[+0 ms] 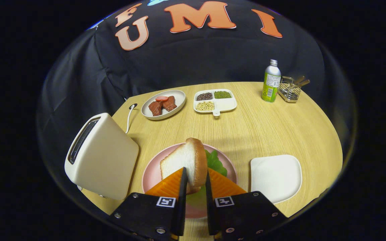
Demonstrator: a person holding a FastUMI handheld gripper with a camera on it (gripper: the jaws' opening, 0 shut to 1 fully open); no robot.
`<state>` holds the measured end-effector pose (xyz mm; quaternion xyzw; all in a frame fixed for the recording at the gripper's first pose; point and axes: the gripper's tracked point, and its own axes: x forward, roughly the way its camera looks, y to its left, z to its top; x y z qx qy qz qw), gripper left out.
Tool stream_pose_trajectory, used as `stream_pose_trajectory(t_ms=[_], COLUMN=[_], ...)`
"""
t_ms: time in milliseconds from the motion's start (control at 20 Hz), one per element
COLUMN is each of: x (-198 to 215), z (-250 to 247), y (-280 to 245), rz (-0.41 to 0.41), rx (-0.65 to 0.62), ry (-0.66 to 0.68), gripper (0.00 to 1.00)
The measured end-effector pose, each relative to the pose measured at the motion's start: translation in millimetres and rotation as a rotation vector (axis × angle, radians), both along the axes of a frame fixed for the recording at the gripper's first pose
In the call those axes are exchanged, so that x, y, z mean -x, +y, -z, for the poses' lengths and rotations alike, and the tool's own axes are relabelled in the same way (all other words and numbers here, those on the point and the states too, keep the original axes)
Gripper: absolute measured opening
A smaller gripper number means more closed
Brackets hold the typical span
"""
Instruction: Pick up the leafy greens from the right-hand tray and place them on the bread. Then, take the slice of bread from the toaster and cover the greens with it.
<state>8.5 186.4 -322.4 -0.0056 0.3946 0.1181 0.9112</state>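
Gripper (194, 179) clamped on upright bread (184, 160), low centre of frame, directly above greens (215, 162) on plate (152, 174).

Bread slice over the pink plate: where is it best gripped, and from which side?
Across its thin faces at the near lower edge, as the hand-held gripper does. The bread slice stands on edge above the greens, so its flat sides face the fingers.
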Motion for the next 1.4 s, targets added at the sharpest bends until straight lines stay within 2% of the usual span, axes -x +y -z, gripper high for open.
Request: stream_pose_trajectory(t_ms=[100,200,350,400,550,650,750,1100,1300,1400], x=[-1.0,3.6,9.1,7.9,0.1,-9.2,-18.5,-46.4,-55.5,-54.3], z=[6.9,17.2,21.8,16.3,-11.6,-39.7,-72.3,-194.5,-248.0,-263.0], y=[-9.1,-17.4,-29.9,-33.0,-52.6,-69.6,-88.9,-156.6,-182.8,-190.0], rz=[0.006,-0.014,-0.016,-0.011,-0.014,-0.013,0.002,0.089,0.120,0.135], rx=[0.026,0.067,0.103,0.098,0.124,0.145,0.145,0.144,0.167,0.151], ry=[0.017,0.044,0.067,0.051,-0.007,-0.062,-0.118,-0.347,-0.501,-0.537], gripper=[0.36,0.49,0.61,0.65,0.87,0.95,0.98,0.98,0.98,0.97])
